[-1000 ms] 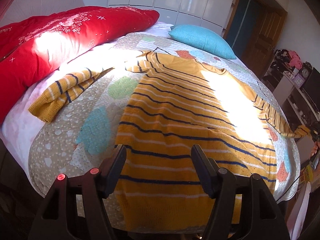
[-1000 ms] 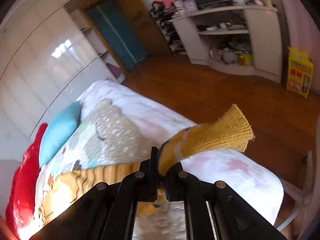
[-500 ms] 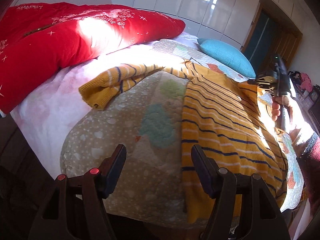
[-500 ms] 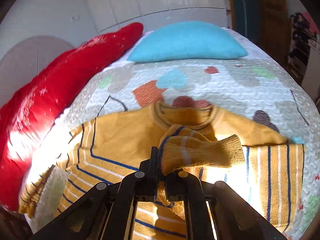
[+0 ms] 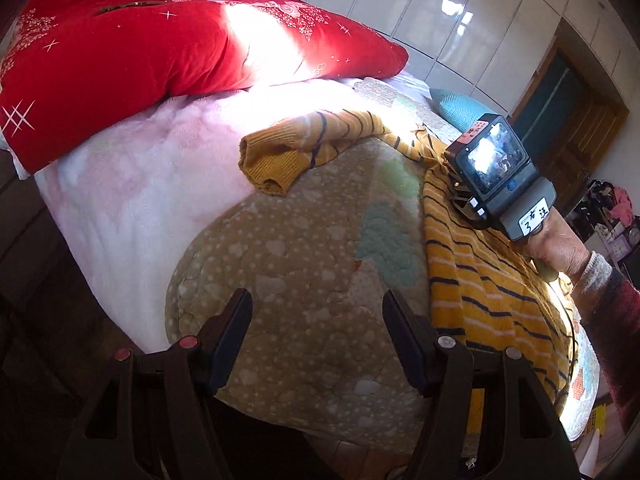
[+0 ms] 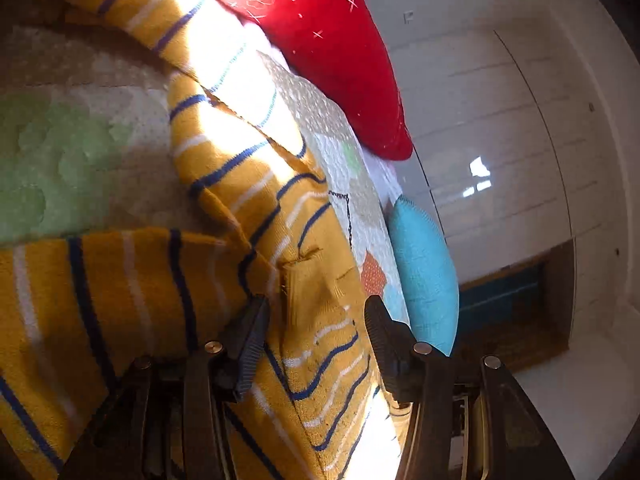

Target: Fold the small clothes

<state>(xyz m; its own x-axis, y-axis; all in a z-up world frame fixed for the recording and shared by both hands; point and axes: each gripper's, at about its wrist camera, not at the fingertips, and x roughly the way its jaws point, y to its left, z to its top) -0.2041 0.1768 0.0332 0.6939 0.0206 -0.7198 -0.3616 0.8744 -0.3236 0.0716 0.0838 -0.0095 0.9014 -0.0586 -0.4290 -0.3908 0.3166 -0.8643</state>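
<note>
A yellow knit sweater (image 5: pixel 480 280) with navy and white stripes lies flat on the quilted bedspread (image 5: pixel 288 248). Its left sleeve (image 5: pixel 280 152) stretches out toward the pink blanket, cuff bunched. My left gripper (image 5: pixel 316 336) is open and empty, low over the bedspread's near edge, short of that sleeve. My right gripper (image 6: pixel 316 324) is open over the sweater (image 6: pixel 132 292); the folded-in right sleeve cuff (image 6: pixel 312 284) lies between its fingers, released. The right tool's body (image 5: pixel 496 172) shows in the left wrist view, over the sweater's chest.
A red duvet (image 5: pixel 160 48) lies along the bed's far left on a pink blanket (image 5: pixel 140 184). A turquoise pillow (image 6: pixel 424 280) sits at the head of the bed. White wardrobe doors (image 5: pixel 440 20) and a wooden door (image 5: pixel 568 120) stand behind.
My right gripper carried the right sleeve across onto the sweater's chest and opened, letting the cuff go. My left gripper swung left, from over the hem toward the left sleeve.
</note>
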